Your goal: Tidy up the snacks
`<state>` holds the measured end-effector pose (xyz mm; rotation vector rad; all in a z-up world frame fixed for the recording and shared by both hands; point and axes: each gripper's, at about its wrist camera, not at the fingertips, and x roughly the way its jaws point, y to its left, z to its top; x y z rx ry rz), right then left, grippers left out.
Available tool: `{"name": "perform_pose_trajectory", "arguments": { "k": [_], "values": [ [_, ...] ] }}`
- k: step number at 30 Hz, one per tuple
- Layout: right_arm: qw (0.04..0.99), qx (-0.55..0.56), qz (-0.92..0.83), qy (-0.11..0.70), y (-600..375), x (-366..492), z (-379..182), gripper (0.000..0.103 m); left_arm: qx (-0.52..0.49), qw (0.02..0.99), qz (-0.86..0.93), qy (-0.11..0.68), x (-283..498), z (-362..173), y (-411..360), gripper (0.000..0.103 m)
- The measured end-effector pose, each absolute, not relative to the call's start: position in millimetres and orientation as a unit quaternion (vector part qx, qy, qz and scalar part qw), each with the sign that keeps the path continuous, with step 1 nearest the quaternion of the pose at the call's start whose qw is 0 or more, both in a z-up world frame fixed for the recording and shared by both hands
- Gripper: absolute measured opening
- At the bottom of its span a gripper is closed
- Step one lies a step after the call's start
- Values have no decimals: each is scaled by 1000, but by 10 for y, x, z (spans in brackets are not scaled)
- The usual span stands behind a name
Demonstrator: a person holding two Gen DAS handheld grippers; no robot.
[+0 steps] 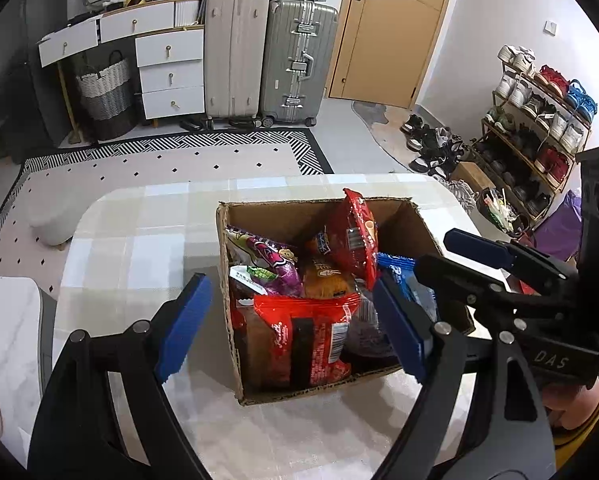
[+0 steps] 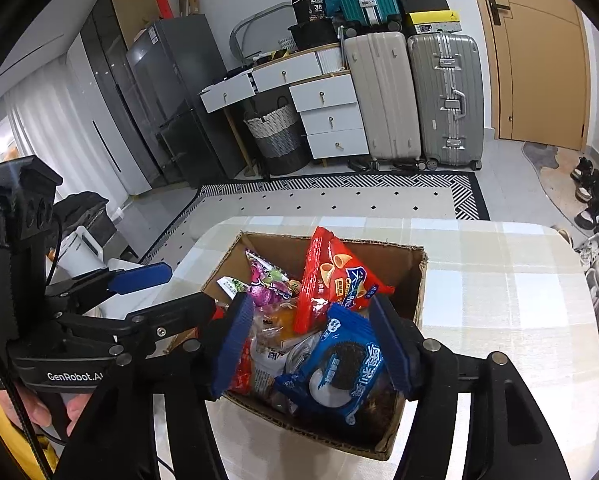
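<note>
**Snack box on the table, both claws spread above it**

We see a cardboard box (image 2: 413, 276) with its flaps cut off, sitting on the pale checked table (image 2: 499, 280) and packed with snack bags. On top, nearest our right side, lies a blue Oreo pack (image 2: 335, 364) printed with a dark sandwich cookie and white lettering; its wrapper is crinkled and glossy. Behind it a red bag of cone-shaped crisps (image 2: 331, 276) stands upright, leaning against the others. A purple-and-green candy bag (image 1: 275, 260) lies toward the box's far left, an orange pack (image 1: 327, 280) sits in the middle, and a red packet with a barcode label (image 1: 311, 340) stands against the near wall.

Our right gripper (image 2: 311, 346) hangs over the Oreo pack with its blue pads spread to either side of it; we cannot tell whether a pad touches the wrapper. Our left gripper (image 1: 291, 328) is also spread wide, one pad outside the box's left wall and the other over the box's right side.

Beyond the table lie a patterned rug (image 1: 171, 152), two upright suitcases (image 1: 267, 56), a white drawer unit (image 1: 167, 72) and a shoe rack (image 1: 539, 120).
</note>
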<state>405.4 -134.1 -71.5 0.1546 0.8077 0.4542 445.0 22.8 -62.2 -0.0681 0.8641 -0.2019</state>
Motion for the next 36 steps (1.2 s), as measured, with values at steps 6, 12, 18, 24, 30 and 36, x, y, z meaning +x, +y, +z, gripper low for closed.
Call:
{"name": "perform_pose_trajectory", "arguments": {
  "k": [6, 12, 18, 24, 30, 36],
  "values": [
    [892, 70, 219, 389, -1337, 4055, -697, 62, -39, 902, -97, 419, 4434, -591, 244, 81],
    [892, 66, 216, 391, -1344, 4031, -670, 71, -34, 905, -92, 413, 4352, -492, 254, 81],
    [898, 74, 214, 378, -1375, 3912, -552, 77, -26, 910, -83, 405, 4195, -340, 246, 81],
    [907, 68, 209, 360, -1379, 3700, -357, 79, -35, 915, -81, 393, 3994, -174, 279, 84],
    [918, 69, 214, 327, -1430, 3386, -91, 93, -34, 921, -79, 380, 3661, -2, 275, 101],
    [927, 58, 217, 299, -1442, 2970, 115, 97, -36, 932, -70, 354, 3240, 153, 287, 102]
  ]
}}
